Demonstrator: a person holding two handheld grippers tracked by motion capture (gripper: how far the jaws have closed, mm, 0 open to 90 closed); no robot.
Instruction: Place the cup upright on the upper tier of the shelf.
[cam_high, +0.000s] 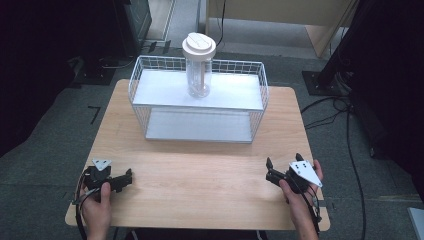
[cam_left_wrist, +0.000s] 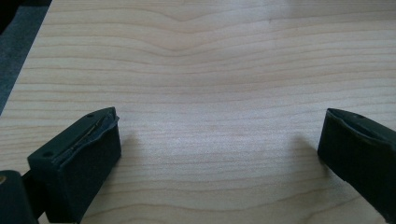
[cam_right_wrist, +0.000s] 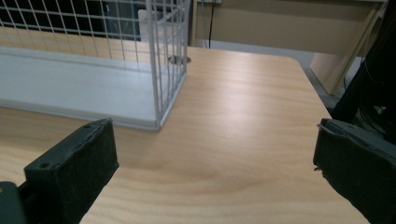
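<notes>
A light wooden table carries a white wire shelf rack at its far side. On the rack's upper shelf stands a clear plastic bottle with a wide white lid, upright. Near the table's front left corner a hand holds the left gripper; near the front right corner another hand holds the right gripper. Both lie well apart from the rack.

Bright overhead light falls on the counter, leaving the surrounding floor dim. Soft glare whitens the wood in both gripper views; the near jaws look blurred, casting faint shadows.
</notes>
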